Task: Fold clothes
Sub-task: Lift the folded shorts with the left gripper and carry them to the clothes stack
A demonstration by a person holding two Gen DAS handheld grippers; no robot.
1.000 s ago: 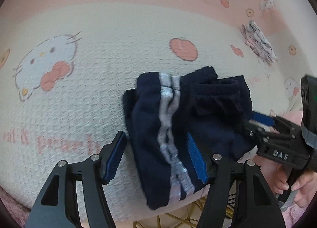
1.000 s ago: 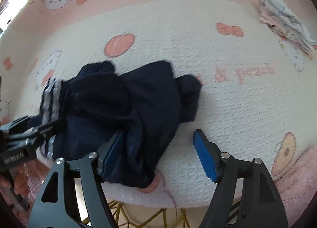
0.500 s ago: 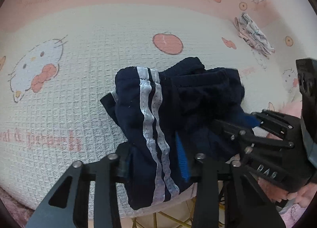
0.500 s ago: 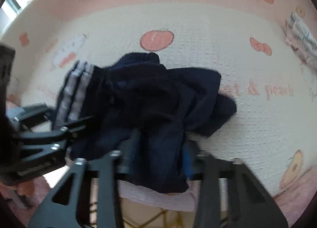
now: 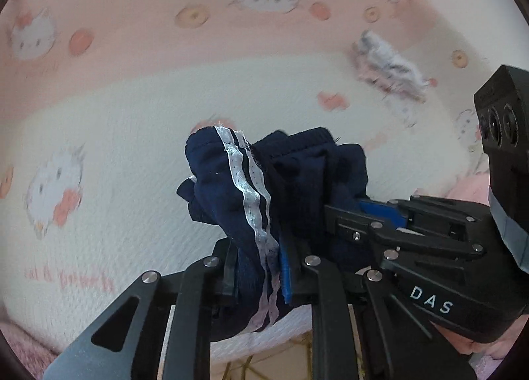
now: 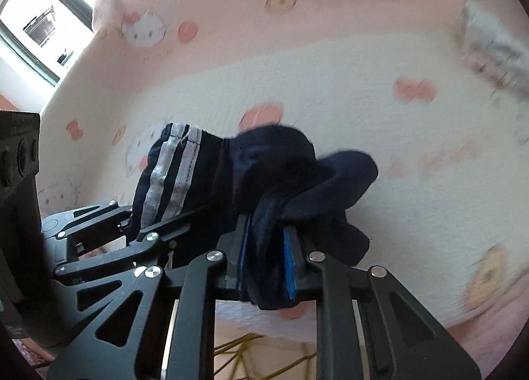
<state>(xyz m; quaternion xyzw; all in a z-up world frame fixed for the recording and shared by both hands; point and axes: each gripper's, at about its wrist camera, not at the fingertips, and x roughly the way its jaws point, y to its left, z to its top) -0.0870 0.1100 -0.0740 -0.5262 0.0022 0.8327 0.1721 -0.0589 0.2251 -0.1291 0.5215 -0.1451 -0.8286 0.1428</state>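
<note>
A pair of navy shorts with white side stripes hangs bunched above the cream and pink cartoon-cat blanket. My left gripper pinches the striped edge, its jaws still closing on the cloth. My right gripper pinches the plain navy edge of the shorts, jaws also still closing with cloth between the blue pads. In the left wrist view the right gripper sits close on the right, clamped on the same garment. In the right wrist view the left gripper is at the left.
A folded pale patterned garment lies on the blanket at the far right, also in the right wrist view. A window shows at upper left. Yellow wire legs show below the blanket's near edge.
Both grippers went from open around the shorts to pinched on them, then lifted the garment off the blanket. The shorts now hang bunched between the two grippers.
</note>
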